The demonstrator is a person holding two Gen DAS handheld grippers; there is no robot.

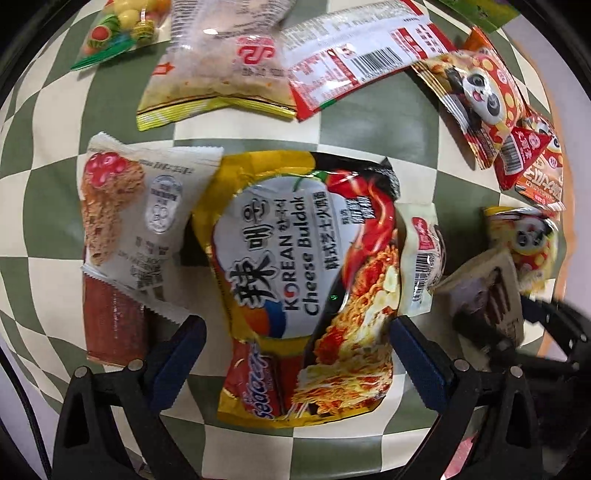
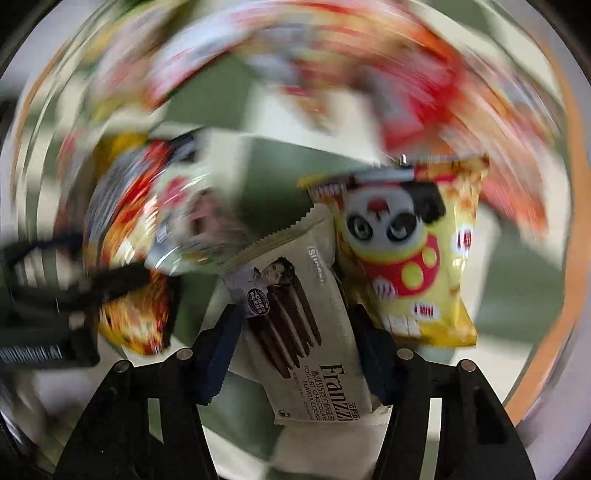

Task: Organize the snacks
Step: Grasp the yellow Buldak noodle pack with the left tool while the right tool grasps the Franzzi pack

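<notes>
Snacks are straddled for pickup: the noodle packet [image 1: 306,280] between the left tool's [image 1: 295,354] parted pads, the cookie pack [image 2: 310,332] clamped by the right tool [image 2: 295,354].

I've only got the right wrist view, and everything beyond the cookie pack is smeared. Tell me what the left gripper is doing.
Observer: The left gripper hangs over the yellow Cheese Buldak noodle pack, jaws open on either side of it.
Operator: Report what lies left of that pack.
Observer: A white cereal-bar packet, overlapping a red packet.
Operator: Name something at the far edge.
Observer: A fruit-candy bag, top left in the left wrist view.
</notes>
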